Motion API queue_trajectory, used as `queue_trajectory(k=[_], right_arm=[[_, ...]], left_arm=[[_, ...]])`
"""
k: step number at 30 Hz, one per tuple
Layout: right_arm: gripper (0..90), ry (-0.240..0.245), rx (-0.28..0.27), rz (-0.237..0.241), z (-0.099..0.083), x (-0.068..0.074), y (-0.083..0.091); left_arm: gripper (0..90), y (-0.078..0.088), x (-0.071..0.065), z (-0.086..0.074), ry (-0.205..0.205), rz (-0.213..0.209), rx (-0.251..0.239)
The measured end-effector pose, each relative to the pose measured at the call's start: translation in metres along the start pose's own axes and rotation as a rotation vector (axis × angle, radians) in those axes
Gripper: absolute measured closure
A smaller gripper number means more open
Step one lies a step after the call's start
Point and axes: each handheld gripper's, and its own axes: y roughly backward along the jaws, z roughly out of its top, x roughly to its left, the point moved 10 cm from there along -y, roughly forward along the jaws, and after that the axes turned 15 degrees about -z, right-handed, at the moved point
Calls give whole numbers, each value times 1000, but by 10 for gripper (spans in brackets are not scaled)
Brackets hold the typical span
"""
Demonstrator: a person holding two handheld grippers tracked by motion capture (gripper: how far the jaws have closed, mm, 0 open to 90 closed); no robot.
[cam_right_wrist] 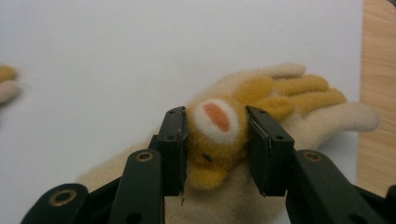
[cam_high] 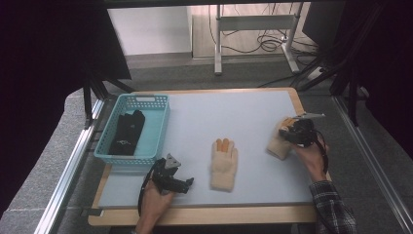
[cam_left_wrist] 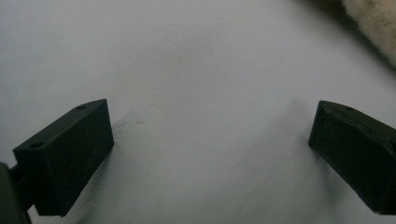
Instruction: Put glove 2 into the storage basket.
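While the right gripper (cam_right_wrist: 217, 140) pinches the cream knitted glove (cam_right_wrist: 285, 121) by its orange animal patch, the blue slotted plastic basket (cam_high: 159, 127) lies far left, beside the wide-open, empty left gripper (cam_high: 187, 183).

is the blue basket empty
No, a dark folded item lies inside the blue basket at the table's left in the high view.
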Motion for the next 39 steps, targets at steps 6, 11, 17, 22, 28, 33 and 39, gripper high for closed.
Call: queue_trajectory(k=[6, 11, 17, 22, 28, 33, 39], right_arm=[[594, 20, -44, 69, 8, 21, 23], [594, 50, -83, 135, 17, 44, 44], [594, 103, -112, 219, 22, 78, 63], [593, 138, -126, 295, 24, 112, 77], [593, 178, -135, 377, 28, 154, 94], [593, 218, -127, 428, 25, 189, 102], [591, 267, -95, 435, 14, 219, 90]], left_arm=[[0, 0, 0, 0, 0, 0, 0], [0, 0, 0, 0, 0, 0, -1], [0, 0, 0, 0, -2, 0, 2], [0, 0, 0, 0, 0, 2, -4], [0, 0, 0, 0, 1, 2, -4], [0, 0, 0, 0, 0, 1, -4], [0, 0, 0, 0, -1, 2, -4]])
